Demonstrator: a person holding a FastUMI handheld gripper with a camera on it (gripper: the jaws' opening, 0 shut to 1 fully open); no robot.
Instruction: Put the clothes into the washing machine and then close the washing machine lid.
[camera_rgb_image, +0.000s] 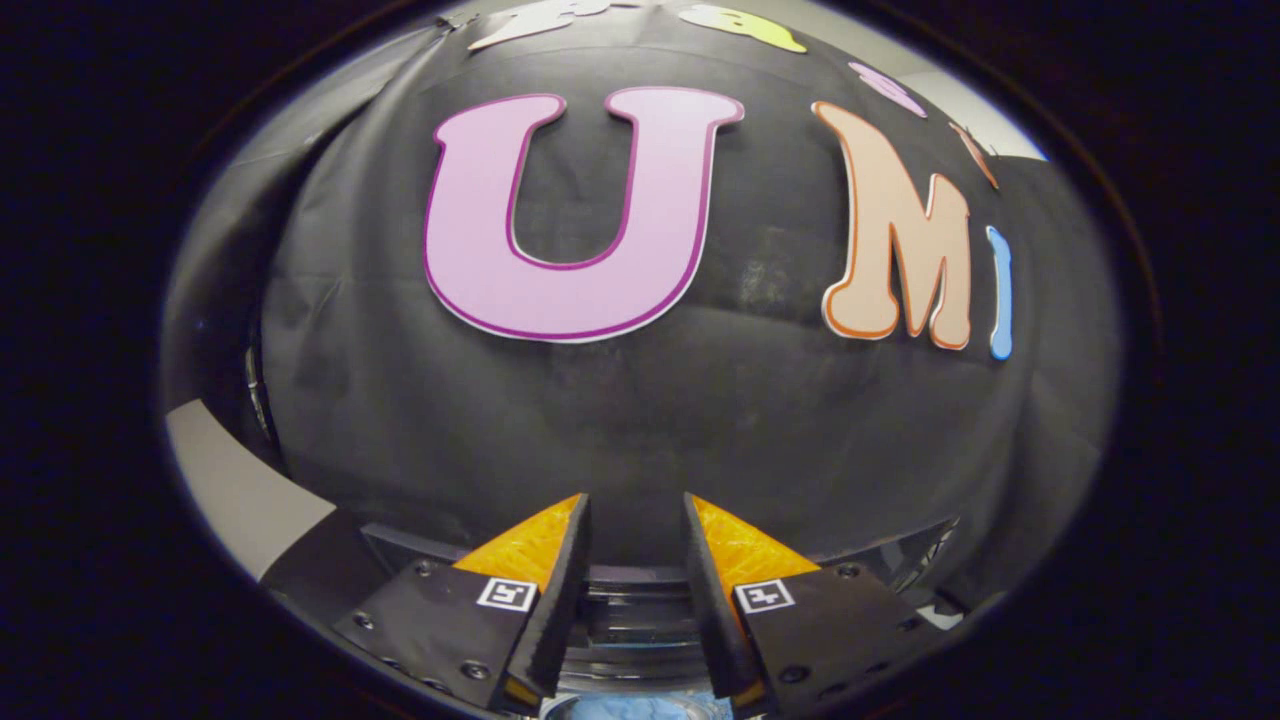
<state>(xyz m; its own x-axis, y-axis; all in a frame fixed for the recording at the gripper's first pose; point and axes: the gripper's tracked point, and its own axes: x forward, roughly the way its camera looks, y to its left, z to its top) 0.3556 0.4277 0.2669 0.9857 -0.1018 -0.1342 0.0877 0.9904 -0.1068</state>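
Observation:
My gripper (636, 500) points at the booth's black cloth wall, and its fingers stand apart with nothing between them. Below and between the fingers lies the dark top of the washing machine (636, 620), with ridged edges running across. At the very bottom, under the fingers, a bit of blue clothing (640, 708) lies inside what looks like the machine's round opening. Most of the clothing and the opening are hidden by the fingers. I cannot make out the lid as a separate part.
The black cloth wall (640, 420) stands close behind the machine. A pale grey strip of surface (240, 490) runs to the left of the machine. A shiny dark edge (905, 560) sits just beyond the right finger.

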